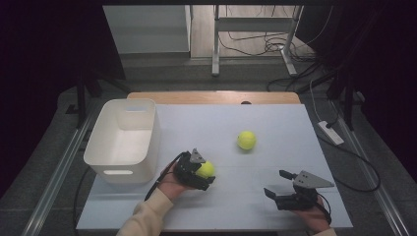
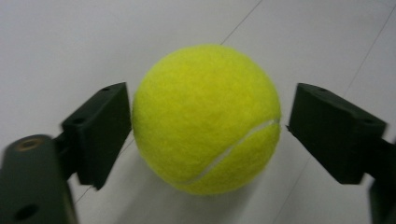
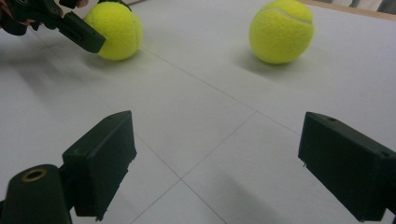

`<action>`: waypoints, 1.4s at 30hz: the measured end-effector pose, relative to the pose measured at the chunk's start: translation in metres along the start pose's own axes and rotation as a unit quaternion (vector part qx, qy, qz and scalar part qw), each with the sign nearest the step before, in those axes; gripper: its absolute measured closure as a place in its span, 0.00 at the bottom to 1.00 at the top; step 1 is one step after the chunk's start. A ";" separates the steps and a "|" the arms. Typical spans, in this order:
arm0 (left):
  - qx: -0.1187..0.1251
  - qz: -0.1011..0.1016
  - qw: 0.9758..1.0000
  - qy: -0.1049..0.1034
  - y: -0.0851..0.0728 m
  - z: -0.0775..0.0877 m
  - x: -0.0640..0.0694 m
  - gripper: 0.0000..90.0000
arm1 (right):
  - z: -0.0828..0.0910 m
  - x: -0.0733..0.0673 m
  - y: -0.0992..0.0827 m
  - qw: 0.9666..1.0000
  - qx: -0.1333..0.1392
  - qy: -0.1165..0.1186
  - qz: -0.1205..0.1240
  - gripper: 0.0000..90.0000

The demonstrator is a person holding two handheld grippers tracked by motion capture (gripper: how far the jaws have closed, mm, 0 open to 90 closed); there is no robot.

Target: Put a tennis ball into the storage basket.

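The white table (image 1: 275, 123) is carrying everything, with bare surface lying around the things on it. A white bin (image 1: 123, 140) with a handle slot is sitting at its left edge, well apart from the right gripper. A second tennis ball (image 1: 246, 140) is resting alone toward the middle of the table, apart from both grippers and blocking nothing.

The left gripper (image 1: 204, 172) is sitting just right of the bin, its fingers (image 2: 100, 133) standing on either side of the near tennis ball (image 2: 205, 119); one finger is touching or all but touching the felt, while a thin gap is showing at the other, so no grip is showing. The right gripper (image 1: 278, 184) is waiting near the front right with its fingers spread wide around nothing.

The near tennis ball is lying on the table, bright yellow-green and fuzzy, with a curved white seam crossing its lower side.
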State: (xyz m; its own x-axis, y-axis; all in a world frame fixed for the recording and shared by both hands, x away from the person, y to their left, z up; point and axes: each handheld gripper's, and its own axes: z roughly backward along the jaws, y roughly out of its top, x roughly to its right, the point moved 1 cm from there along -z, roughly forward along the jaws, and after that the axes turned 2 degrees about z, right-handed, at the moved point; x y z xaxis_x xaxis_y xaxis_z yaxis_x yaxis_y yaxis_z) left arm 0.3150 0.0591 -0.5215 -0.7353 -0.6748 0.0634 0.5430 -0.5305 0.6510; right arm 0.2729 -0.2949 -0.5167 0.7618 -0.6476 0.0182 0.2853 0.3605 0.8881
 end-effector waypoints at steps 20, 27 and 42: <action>0.047 0.009 0.999 -0.003 -0.002 0.019 -0.006 0.29 | 0.001 0.000 0.000 1.000 0.004 -0.005 0.000 0.12; 0.064 0.016 0.998 -0.010 -0.002 0.027 -0.007 0.29 | 0.002 0.000 0.000 1.000 0.005 -0.005 0.000 0.12; 0.108 0.019 0.994 -0.016 -0.001 0.047 -0.007 0.29 | 0.002 0.000 0.000 1.000 0.006 -0.006 0.002 0.12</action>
State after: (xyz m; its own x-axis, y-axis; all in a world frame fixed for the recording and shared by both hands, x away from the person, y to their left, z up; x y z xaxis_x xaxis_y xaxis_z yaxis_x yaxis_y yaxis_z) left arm 0.3005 0.0890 -0.4868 -0.7299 -0.6741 0.1132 0.4735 -0.3792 0.7950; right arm 0.2722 -0.2961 -0.5156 0.7558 -0.6543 0.0263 0.2763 0.3550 0.8931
